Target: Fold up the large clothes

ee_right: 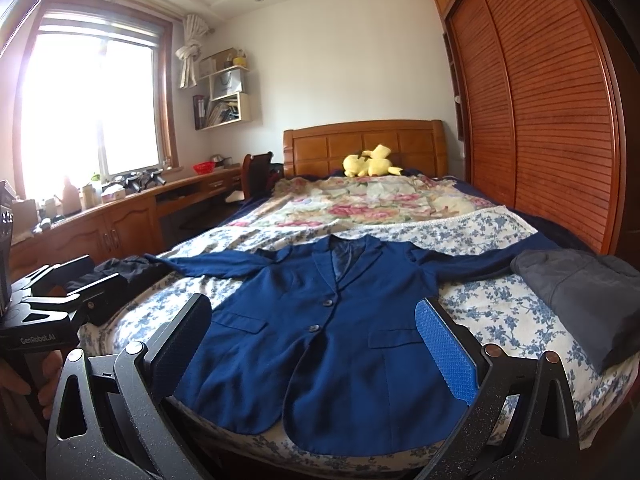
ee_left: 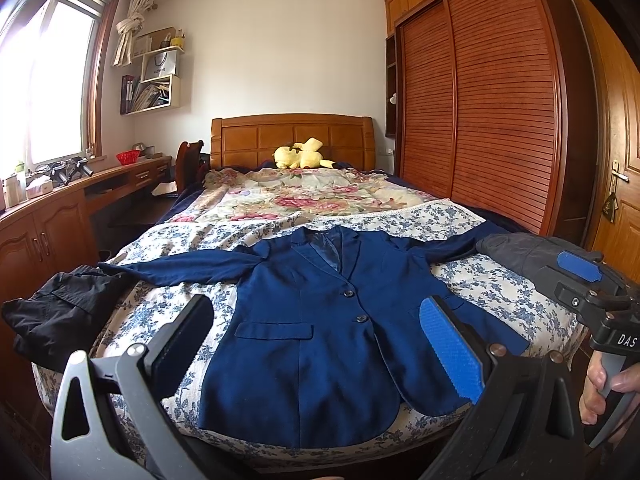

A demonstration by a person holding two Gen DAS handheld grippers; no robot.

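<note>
Both grippers hover short of the bed's foot edge. The left gripper (ee_left: 316, 344) and right gripper (ee_right: 316, 344) have jaws spread wide, gripping nothing. Folding appears not yet begun: the blue blazer (ee_left: 320, 320) lies flat on the floral bedspread (ee_left: 500, 292), buttoned, sleeves outstretched. Dark garments (ee_left: 52, 316) sit beside each cuff. Beyond, a yellow plush toy (ee_left: 302, 154) rests at the headboard.

Between and ahead of both sets of wide-spread jaws, a navy blazer (ee_left: 316, 320) lies flat on the bed's floral sheet (ee_left: 168, 312). Dark folded garments flank it: black (ee_left: 56, 312) outside the left jaws, grey (ee_right: 588, 296) outside the right. Beyond, the quilt (ee_right: 360, 200) lies unobstructed.
</note>
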